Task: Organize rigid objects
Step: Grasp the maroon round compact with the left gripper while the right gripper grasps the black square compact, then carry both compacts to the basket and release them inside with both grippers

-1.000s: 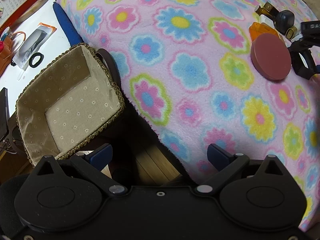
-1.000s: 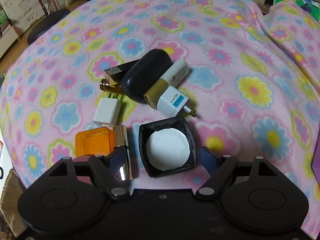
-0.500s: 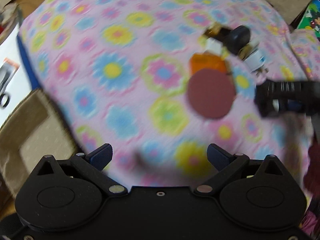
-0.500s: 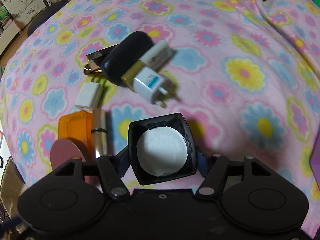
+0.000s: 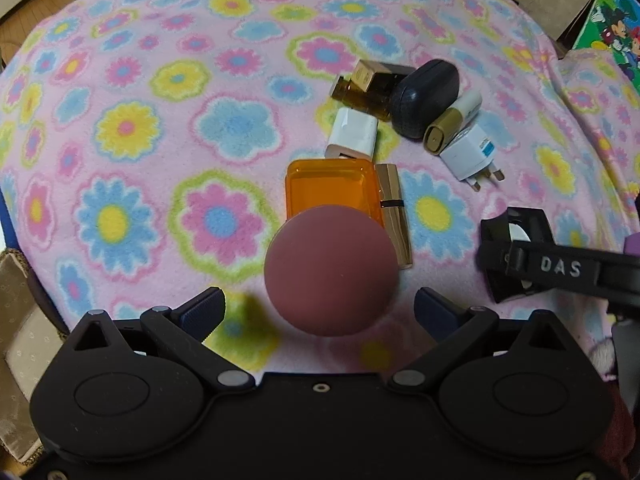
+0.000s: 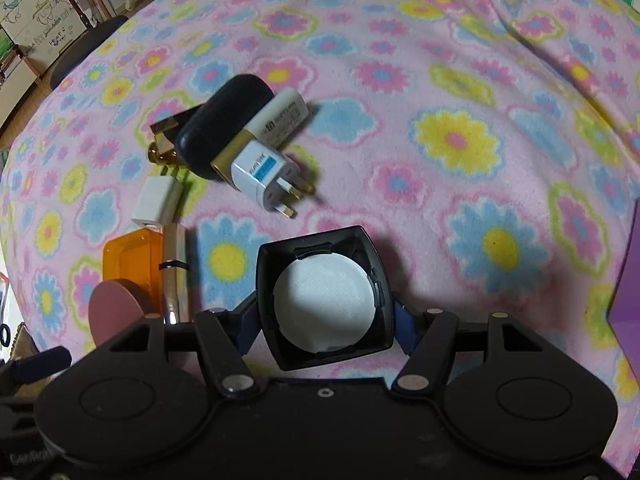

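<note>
Now the left gripper [image 5: 320, 306] stands wide open, its fingers either side of a maroon disc [image 5: 331, 270] without touching it, at six o'clock of the orange box [image 5: 330, 186]. Rightward, the right gripper [image 6: 325, 322] clamps the black square case [image 6: 326, 298] above the floral blanket [image 6: 460, 120].

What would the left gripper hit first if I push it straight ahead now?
Most likely the maroon disc, which sits dead centre between the open left gripper's fingers. The orange box lies right behind it. The disc's height over the blanket is unclear.

surface: flowered pink blanket [image 6: 460, 92] | on it: orange box [image 5: 330, 192]; white charger [image 5: 354, 136]; travel plug [image 6: 264, 174]; dark oval case [image 6: 222, 128]
</note>
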Available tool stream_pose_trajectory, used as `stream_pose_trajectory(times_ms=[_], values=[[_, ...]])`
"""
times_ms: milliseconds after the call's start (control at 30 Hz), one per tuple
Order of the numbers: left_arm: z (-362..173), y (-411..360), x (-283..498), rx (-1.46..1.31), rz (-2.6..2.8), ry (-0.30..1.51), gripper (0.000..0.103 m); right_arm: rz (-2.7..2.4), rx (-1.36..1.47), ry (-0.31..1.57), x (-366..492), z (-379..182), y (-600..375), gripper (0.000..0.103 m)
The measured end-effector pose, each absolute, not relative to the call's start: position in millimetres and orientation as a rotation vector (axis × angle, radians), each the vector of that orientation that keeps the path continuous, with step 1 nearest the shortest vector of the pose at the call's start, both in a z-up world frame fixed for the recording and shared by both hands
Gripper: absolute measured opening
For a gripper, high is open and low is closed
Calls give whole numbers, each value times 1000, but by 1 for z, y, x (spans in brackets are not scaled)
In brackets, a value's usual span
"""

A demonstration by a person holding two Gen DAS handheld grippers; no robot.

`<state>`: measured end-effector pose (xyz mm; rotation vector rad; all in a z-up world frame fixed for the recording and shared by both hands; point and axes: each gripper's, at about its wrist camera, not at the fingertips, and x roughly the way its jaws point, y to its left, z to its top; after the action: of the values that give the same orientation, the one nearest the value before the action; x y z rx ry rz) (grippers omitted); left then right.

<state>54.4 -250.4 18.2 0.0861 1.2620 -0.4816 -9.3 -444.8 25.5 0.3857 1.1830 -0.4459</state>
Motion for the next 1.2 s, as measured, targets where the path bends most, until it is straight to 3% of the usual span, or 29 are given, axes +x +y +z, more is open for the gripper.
stream_pose_trajectory(times_ms=[133, 300, 767, 1200], values=[[6, -259, 59, 75, -500, 1301, 96, -443, 379, 1182, -8, 25, -445, 65], [-1, -264, 60, 85, -512, 1285, 71, -444, 373, 1183, -8, 26, -444, 65], [40, -189, 52, 44, -374, 1217, 70, -399, 296, 1131, -6, 60, -408, 65], [35, -16, 69, -114, 144, 1226, 70, 10, 149, 1213, 46, 51, -214, 65]])
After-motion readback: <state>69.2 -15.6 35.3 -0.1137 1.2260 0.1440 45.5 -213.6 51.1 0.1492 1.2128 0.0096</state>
